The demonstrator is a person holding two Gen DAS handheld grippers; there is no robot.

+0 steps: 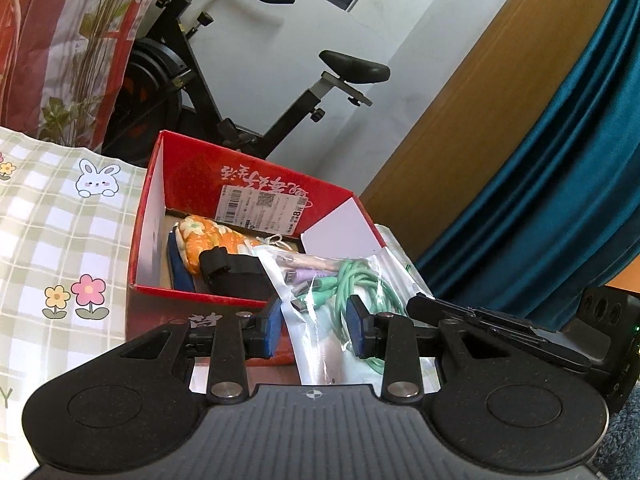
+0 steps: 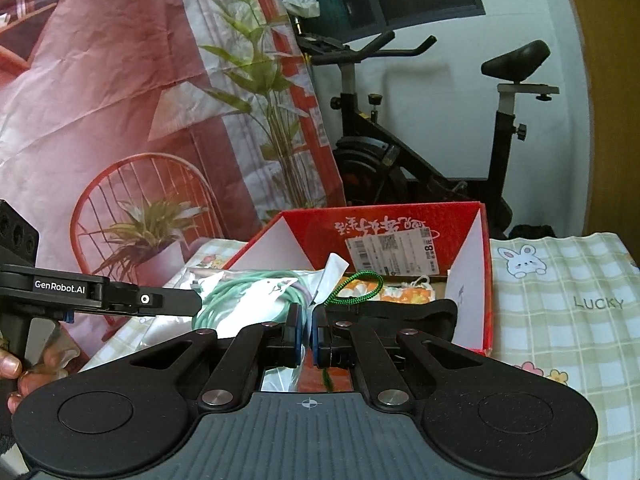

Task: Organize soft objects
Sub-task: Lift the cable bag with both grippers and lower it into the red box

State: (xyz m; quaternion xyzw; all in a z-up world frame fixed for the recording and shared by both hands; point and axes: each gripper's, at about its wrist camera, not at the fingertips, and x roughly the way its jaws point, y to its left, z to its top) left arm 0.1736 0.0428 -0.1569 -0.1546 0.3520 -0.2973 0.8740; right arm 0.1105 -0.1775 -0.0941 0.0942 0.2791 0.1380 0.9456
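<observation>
Left wrist view shows the left gripper (image 1: 315,330) with its blue pads set narrowly apart, pinching a clear plastic bag (image 1: 320,300) that holds a coiled green cable (image 1: 352,280). The bag hangs at the near right corner of a red cardboard box (image 1: 240,184) and leans over its rim. Inside the box lie an orange flowered pouch (image 1: 208,236), a blue item beneath it, and a black strap (image 1: 232,272). A white shipping label (image 1: 262,210) is stuck to the box's far inner wall. The box sits on a green-checked cloth (image 1: 52,220) printed with rabbits and flowers.

Right wrist view shows the right gripper (image 2: 307,336) with its pads pressed together on the edge of the same bag (image 2: 256,304). A green braided loop (image 2: 356,286) rises just beyond its fingertips. The other gripper reaches in from the left, with a hand (image 2: 16,372) on its handle. An exercise bike (image 2: 420,152) stands behind the box.
</observation>
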